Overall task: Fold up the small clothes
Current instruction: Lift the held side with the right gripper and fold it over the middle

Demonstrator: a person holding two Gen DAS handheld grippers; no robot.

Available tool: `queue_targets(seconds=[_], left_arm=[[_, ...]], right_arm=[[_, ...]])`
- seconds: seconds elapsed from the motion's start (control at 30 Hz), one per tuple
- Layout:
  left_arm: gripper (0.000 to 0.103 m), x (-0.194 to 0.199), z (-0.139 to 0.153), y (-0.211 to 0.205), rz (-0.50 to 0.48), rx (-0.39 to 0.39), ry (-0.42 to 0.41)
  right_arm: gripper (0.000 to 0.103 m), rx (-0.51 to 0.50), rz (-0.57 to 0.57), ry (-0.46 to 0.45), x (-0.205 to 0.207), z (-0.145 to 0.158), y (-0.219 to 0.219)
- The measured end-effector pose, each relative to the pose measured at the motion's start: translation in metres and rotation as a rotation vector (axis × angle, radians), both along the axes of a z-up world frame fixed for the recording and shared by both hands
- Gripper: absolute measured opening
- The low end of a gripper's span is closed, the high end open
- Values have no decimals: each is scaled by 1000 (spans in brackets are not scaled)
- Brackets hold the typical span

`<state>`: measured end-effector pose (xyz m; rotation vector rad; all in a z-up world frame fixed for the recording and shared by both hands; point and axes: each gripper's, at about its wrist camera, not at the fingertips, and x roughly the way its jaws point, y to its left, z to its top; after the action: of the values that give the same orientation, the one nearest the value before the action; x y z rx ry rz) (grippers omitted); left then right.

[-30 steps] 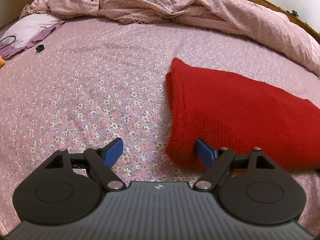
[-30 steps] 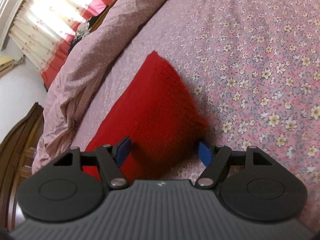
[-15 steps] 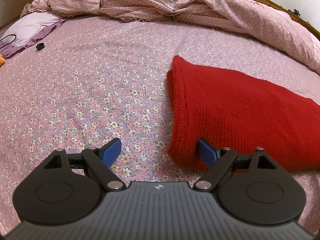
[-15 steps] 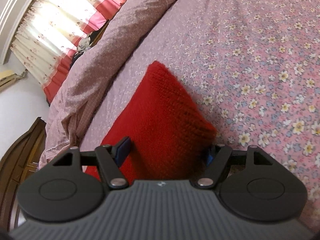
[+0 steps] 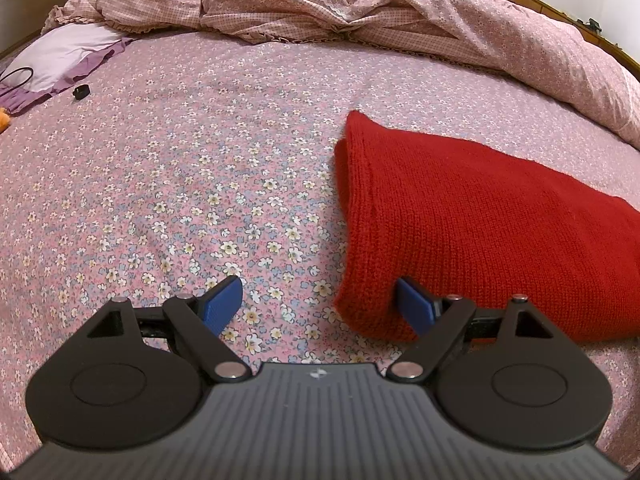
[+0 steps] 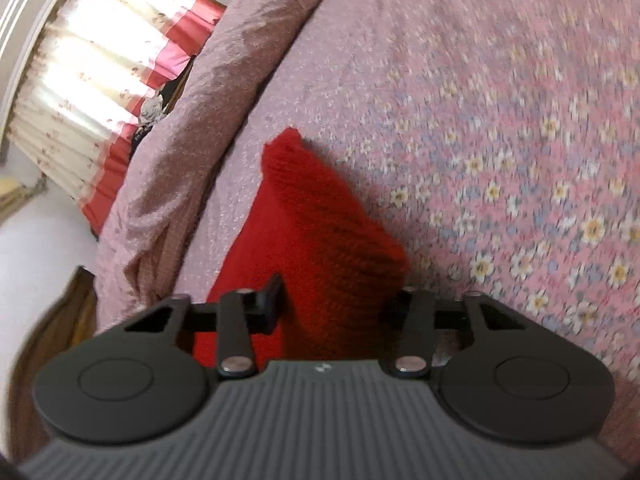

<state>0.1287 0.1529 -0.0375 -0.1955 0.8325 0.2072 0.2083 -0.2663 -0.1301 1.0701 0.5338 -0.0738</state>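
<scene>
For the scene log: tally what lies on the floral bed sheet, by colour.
Red: 1, folded red knitted garment
Pink: 1, rumpled pink checked duvet
Lilac: 1, pale lilac pillow
Black: 1, small black object
Total: 4

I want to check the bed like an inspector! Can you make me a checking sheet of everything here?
Surface: bed with a pink flowered sheet.
Job's things: red knitted garment, folded, lying flat on the sheet.
Clutter: white and purple pillow at the far left; small black object beside it; rumpled pink quilt along the far side.
Grippers: left gripper open, its right fingertip at the garment's near corner; right gripper with jaws apart around a garment corner, picture blurred.
Cables: thin black loop on the pillow.
Surroundings: wooden bed frame; red and cream curtains.
</scene>
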Motion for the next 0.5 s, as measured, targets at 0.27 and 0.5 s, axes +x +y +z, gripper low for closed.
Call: queue_targets(seconds=[0.27,0.5], left_arm=[[87,0,0,-2,6,3,5],[87,1,0,-3,7,9,7]], right_arm=[[41,153,4,10,-5,-8,-5],[43,123,8,-14,1,-8,0]])
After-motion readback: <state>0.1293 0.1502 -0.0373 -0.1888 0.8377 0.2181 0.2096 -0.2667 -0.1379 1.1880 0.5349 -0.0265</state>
